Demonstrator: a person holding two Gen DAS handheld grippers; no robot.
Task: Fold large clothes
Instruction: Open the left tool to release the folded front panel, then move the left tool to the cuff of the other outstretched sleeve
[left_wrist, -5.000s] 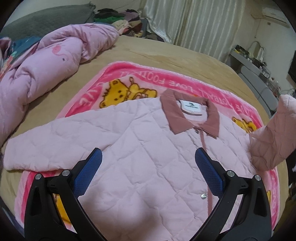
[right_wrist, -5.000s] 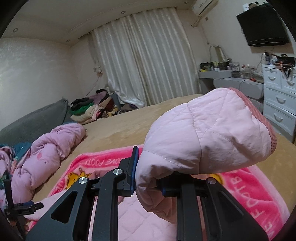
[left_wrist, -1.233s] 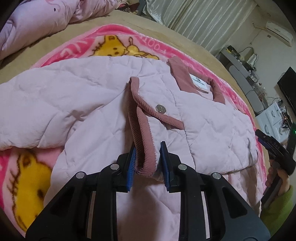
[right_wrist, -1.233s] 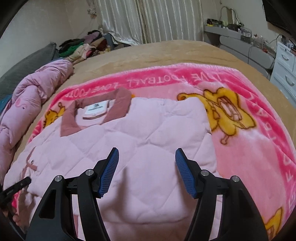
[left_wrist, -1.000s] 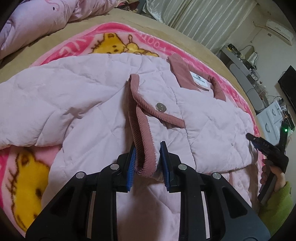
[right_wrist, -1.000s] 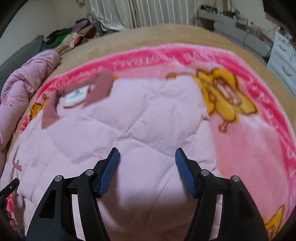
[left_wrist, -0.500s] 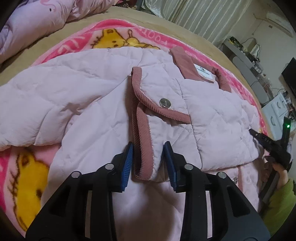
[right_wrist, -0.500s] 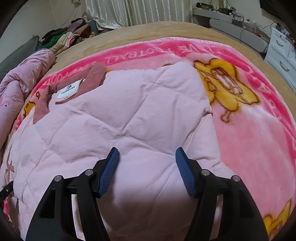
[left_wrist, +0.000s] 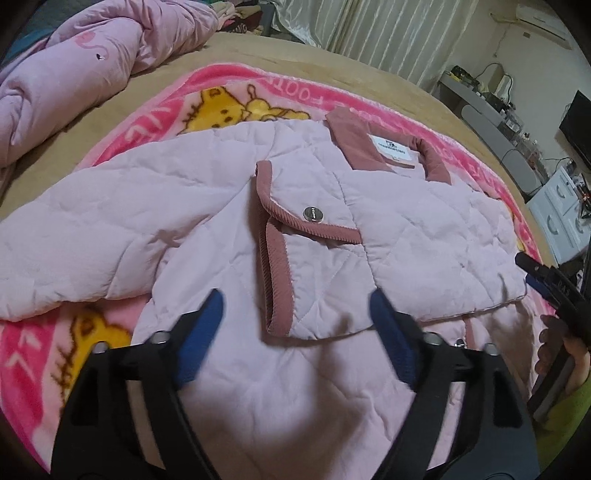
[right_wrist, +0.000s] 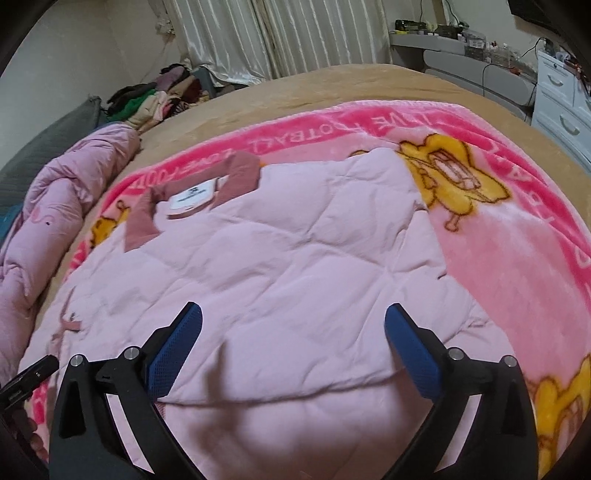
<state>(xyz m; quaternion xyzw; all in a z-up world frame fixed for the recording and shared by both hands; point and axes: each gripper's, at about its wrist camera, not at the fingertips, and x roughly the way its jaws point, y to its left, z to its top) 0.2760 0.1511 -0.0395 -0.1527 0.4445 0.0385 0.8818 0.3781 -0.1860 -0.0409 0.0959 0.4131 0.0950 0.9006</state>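
The pink quilted jacket (left_wrist: 229, 229) is spread on the pink cartoon blanket (left_wrist: 236, 88), collar (left_wrist: 354, 144) toward the blanket's far edge, all of it on the tan bed (left_wrist: 332, 62). One sleeve is already folded across the chest, its corduroy-trimmed cuff (left_wrist: 277, 266) laid flat near the jacket's middle. The left gripper (left_wrist: 301, 334) has just been opened: its blue pads are spread wide, the cuff end is seen between them but is touched by neither, so the sleeve is released. In the right wrist view the right gripper (right_wrist: 293, 345) is likewise spread wide, just opened further, with only quilted fabric beneath it and nothing pinched. The other sleeve (left_wrist: 66, 258) is seen stretched out toward the blanket's left edge, not yet brought in. So the fold is judged to be at an early stage: one sleeve in, one sleeve left, and the body still to be folded. A bunched pink duvet (left_wrist: 85, 62) lies well apart, along the bed's left side.
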